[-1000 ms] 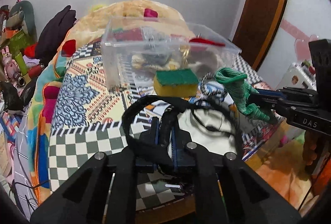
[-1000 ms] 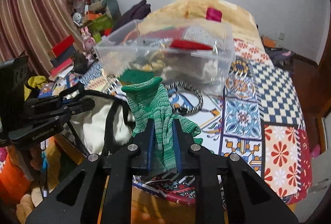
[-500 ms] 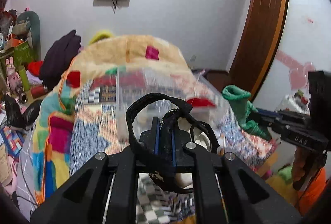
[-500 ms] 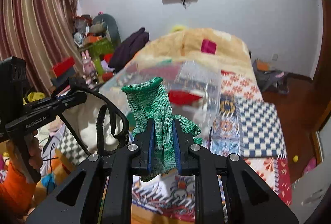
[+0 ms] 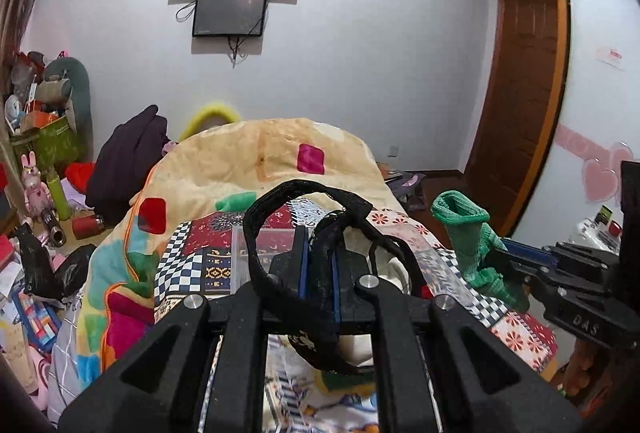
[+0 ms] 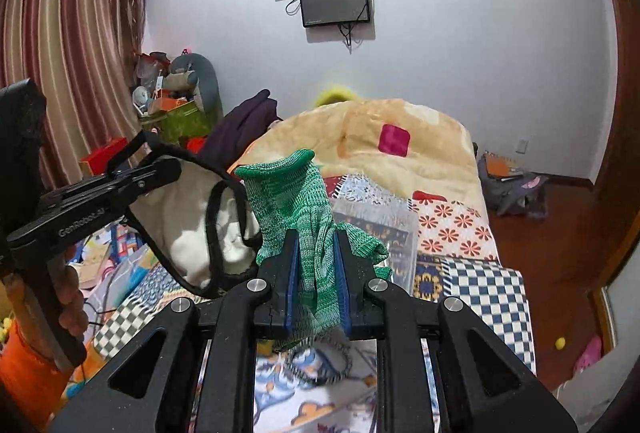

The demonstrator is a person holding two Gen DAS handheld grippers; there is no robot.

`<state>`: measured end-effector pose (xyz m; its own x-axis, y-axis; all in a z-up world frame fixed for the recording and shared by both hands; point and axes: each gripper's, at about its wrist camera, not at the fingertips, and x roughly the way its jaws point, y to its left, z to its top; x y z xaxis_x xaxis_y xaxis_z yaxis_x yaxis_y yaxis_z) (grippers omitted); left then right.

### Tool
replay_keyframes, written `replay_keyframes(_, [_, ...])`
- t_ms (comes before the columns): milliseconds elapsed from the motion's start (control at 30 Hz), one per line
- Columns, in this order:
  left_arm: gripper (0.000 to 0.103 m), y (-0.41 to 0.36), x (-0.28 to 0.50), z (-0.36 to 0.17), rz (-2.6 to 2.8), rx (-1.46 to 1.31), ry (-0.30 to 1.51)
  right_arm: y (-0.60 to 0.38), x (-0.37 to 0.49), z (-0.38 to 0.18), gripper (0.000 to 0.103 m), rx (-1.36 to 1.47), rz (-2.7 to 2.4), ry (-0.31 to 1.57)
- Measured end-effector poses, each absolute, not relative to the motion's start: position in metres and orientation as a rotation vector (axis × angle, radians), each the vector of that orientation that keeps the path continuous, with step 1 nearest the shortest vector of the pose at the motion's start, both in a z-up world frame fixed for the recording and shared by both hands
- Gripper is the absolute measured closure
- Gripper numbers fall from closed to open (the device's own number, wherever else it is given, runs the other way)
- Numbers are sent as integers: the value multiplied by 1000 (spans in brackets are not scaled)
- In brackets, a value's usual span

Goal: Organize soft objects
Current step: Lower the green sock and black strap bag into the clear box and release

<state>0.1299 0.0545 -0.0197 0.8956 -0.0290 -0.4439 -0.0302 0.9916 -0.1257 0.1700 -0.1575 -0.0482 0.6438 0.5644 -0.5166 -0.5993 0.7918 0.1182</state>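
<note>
The green knitted glove [image 6: 304, 229] is pinched between the two blue pads of the right hand-held gripper [image 6: 316, 273]. Its long side is stood nearly straight up, with the open cuff at the top and the fingers hung down below the jaws. It is held up in the air, above the bed.

The cream cloth bag with black straps [image 6: 192, 225] is pinched by one black strap in the left hand-held gripper [image 5: 318, 269]. The rest of the bag is hung below, with a big strap loop stood up over the jaws.

The clear plastic storage box [image 6: 380, 233] is seen low down, just past the glove and a little to its right in the right wrist view. In the left wrist view it [image 5: 264, 253] is mostly hidden behind the gripper and the strap. It is set on the patchwork bed cover [image 6: 472, 273].

The box is judged to be below and ahead of both grippers, so a move forward and down would likely be needed. The right gripper looks the nearer one to the box, so the glove could probably be dropped in first. The tall glove would fit best if it is let fall cuff up, straight down past the box wall. The floppy bag could catch on the rim.
</note>
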Motion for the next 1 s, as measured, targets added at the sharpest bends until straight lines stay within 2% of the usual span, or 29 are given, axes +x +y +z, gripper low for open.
replay_keyframes(367, [94, 64, 199, -65, 94, -143, 582, -128, 210, -81, 88, -84, 635, 669])
replay_keyframes(633, [93, 52, 209, -93, 116, -55, 662, -115, 230, -110, 88, -130, 601, 757])
replay_keyframes(733, [75, 54, 211, -98, 106, -65, 696, -113, 234, -116, 86, -139, 605, 783])
replay_keyframes(800, [58, 56, 210, -100, 101, -83, 708, -113, 234, -117, 83, -143, 609, 790])
replay_keyframes(1000, [43, 52, 196, -100, 85, -64, 709, -113, 229, -113, 73, -166, 608, 786])
